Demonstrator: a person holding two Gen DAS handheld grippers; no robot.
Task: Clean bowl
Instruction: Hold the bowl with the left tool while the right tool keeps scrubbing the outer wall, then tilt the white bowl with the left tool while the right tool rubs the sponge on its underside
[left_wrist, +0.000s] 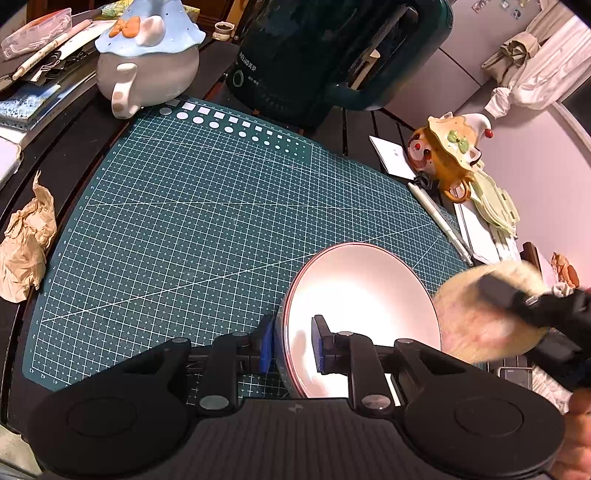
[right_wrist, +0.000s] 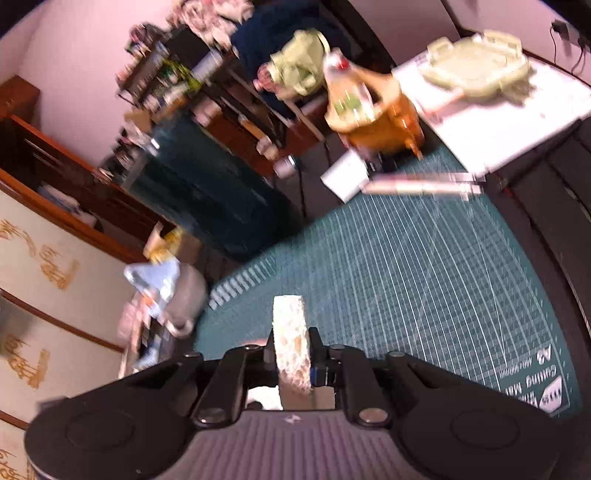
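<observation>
While the left gripper (left_wrist: 293, 345) clamps the bowl (left_wrist: 362, 295) rim, the right gripper (right_wrist: 291, 363) grips the sponge (right_wrist: 290, 339) beside it.

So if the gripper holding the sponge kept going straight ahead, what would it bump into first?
Probably the green gridded cutting mat. The right gripper, shut on the pale round sponge, points slightly downward over bare mat. The sponge would touch first, though depth is hard to judge in this blurred view.
</observation>
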